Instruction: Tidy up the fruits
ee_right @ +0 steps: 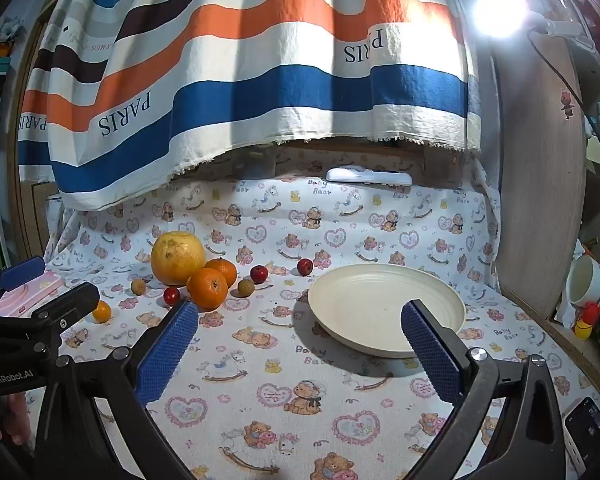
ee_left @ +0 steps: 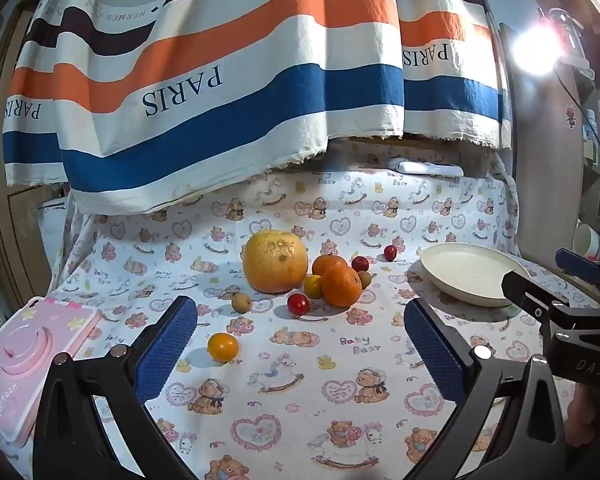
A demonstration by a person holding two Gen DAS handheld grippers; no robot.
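A large yellow pomelo point(ee_left: 275, 262) point(ee_right: 177, 257) sits mid-table with two oranges point(ee_left: 341, 285) point(ee_right: 207, 287) beside it. Small red fruits point(ee_left: 298, 304) point(ee_right: 171, 295), small brown fruits point(ee_left: 241, 303) point(ee_right: 245, 287) and a small yellow-orange fruit point(ee_left: 223, 346) point(ee_right: 101, 311) lie around them. A cream plate point(ee_left: 470, 273) point(ee_right: 384, 308) stands empty to the right. My left gripper point(ee_left: 300, 348) is open and empty, in front of the fruits. My right gripper point(ee_right: 300, 352) is open and empty, in front of the plate's left edge.
A bear-print cloth point(ee_left: 300, 400) covers the table. A pink toy camera box point(ee_left: 24, 356) lies at the left. A striped towel point(ee_left: 228, 80) hangs at the back over a white remote point(ee_right: 368, 176). A white cup point(ee_right: 584, 280) and a phone point(ee_right: 588, 420) are at the right.
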